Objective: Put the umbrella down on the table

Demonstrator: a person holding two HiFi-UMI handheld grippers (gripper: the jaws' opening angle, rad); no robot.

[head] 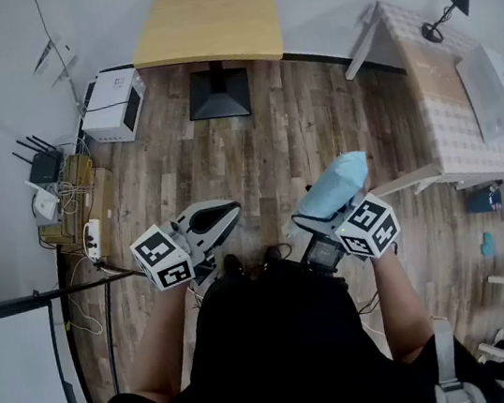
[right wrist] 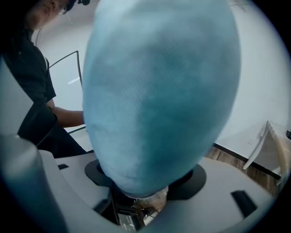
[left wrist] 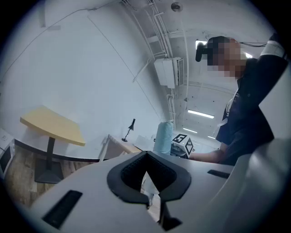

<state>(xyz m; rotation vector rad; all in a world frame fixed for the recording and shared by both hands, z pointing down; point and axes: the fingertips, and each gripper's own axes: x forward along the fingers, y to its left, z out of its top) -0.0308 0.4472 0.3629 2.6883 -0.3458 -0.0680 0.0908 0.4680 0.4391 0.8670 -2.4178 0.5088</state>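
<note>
Closest in, a person in dark clothes stands over a wood-plank floor (head: 298,131), forearms held forward at waist height. The right gripper (head: 320,225) is tipped downward, and its jaws are clamped wide around the lower end of a pale blue folded umbrella (head: 335,184). The umbrella juts forward and up from the gripper, in mid-air and touching nothing else. The left gripper (head: 230,212) is held level beside it, jaws together and empty. Farther off are a checked-cloth table (head: 446,108) to the right and a yellow-topped table (head: 205,21) ahead, both well apart from the umbrella. The putting-down looks not yet begun: carrying, lowering and releasing all remain.
</note>
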